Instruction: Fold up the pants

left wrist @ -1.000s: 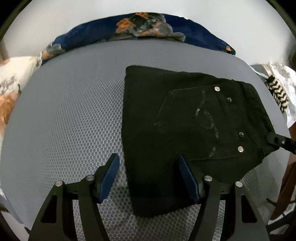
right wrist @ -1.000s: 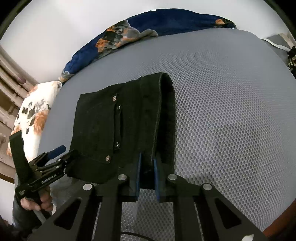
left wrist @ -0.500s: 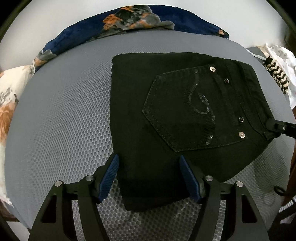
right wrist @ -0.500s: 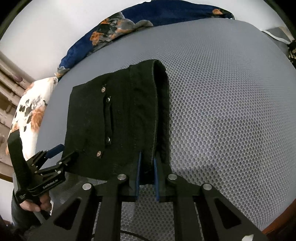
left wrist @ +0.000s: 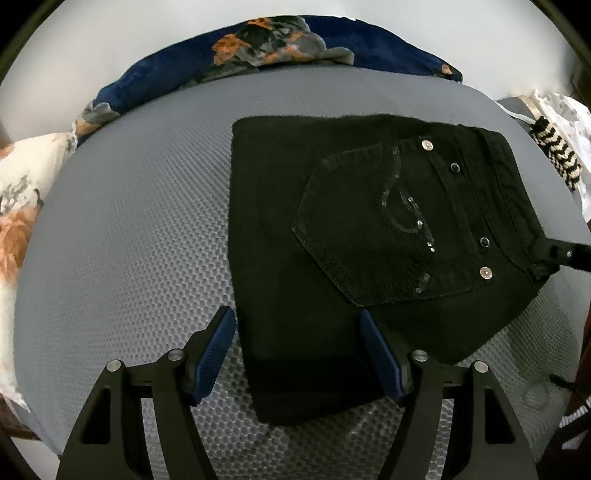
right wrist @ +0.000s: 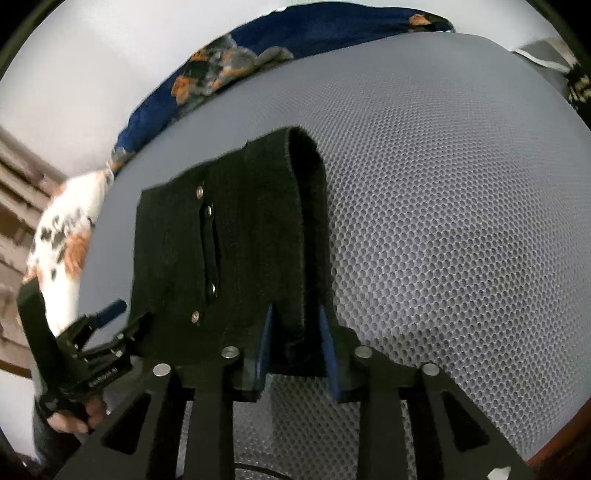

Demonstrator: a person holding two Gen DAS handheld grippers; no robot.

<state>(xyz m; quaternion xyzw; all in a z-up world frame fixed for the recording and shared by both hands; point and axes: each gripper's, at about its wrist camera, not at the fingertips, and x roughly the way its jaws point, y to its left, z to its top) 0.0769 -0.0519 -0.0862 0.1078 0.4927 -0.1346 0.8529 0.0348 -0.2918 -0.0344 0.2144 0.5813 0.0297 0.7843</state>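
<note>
Room: plain pale wall behind the far edge of the work surface; brown slatted woodwork shows at the far left in the right wrist view.

Surface: a wide grey pad with a honeycomb mesh texture, filling most of both views. It carries the garment and little else.

Along the far edge of the pad lies a dark blue blanket with orange and grey flowers. At the left edge sits a white pillow with orange and grey floral print. At the right edge, some white cloth and a black-and-white zigzag knit piece.

Black pants: folded into a compact block on the right half of the pad, back pocket with sequin swirl facing up, silver rivets along the waistband side at right.

Left gripper: blue-padded fingers well apart, straddling the near left corner of the folded pants, pads not pressing on the cloth. Seen from the right wrist view, a hand holds its handle.

Right gripper: jaws have just been opening; the waistband edge stands between the blue pads, which no longer pinch it.
</note>
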